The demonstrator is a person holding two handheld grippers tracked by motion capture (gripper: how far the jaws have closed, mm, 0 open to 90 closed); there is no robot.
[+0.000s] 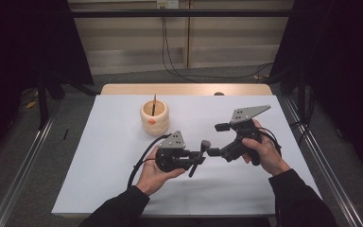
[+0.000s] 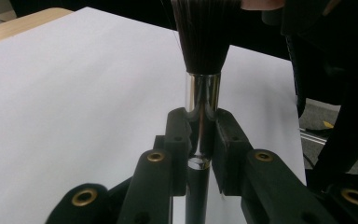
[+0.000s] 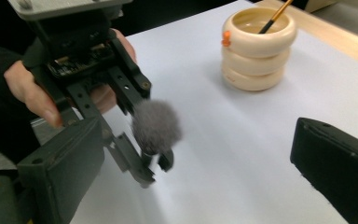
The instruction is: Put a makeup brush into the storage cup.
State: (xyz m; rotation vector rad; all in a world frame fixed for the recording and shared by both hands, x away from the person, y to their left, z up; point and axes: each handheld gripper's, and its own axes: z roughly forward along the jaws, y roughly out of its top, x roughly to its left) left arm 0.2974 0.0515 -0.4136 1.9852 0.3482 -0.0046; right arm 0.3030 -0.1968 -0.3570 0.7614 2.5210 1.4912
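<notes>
A makeup brush (image 1: 205,144) with a dark fluffy head, silver ferrule and black handle is held over the white sheet. My left gripper (image 1: 197,159) is shut on it; in the left gripper view the jaws (image 2: 201,120) clamp the ferrule (image 2: 203,91) just below the bristles. My right gripper (image 1: 216,139) stands open, its two jaws wide apart on either side of the brush head (image 3: 156,126) without touching it. The right gripper view shows the left gripper (image 3: 154,169) and the hand holding it.
A cream ringed pot (image 1: 154,119) with an orange knob stands at the back of the white sheet (image 1: 108,156), with a thin wooden-handled brush (image 1: 154,105) leaning inside it. The pot (image 3: 256,46) lies beyond the brush head. Metal rails run along both table sides.
</notes>
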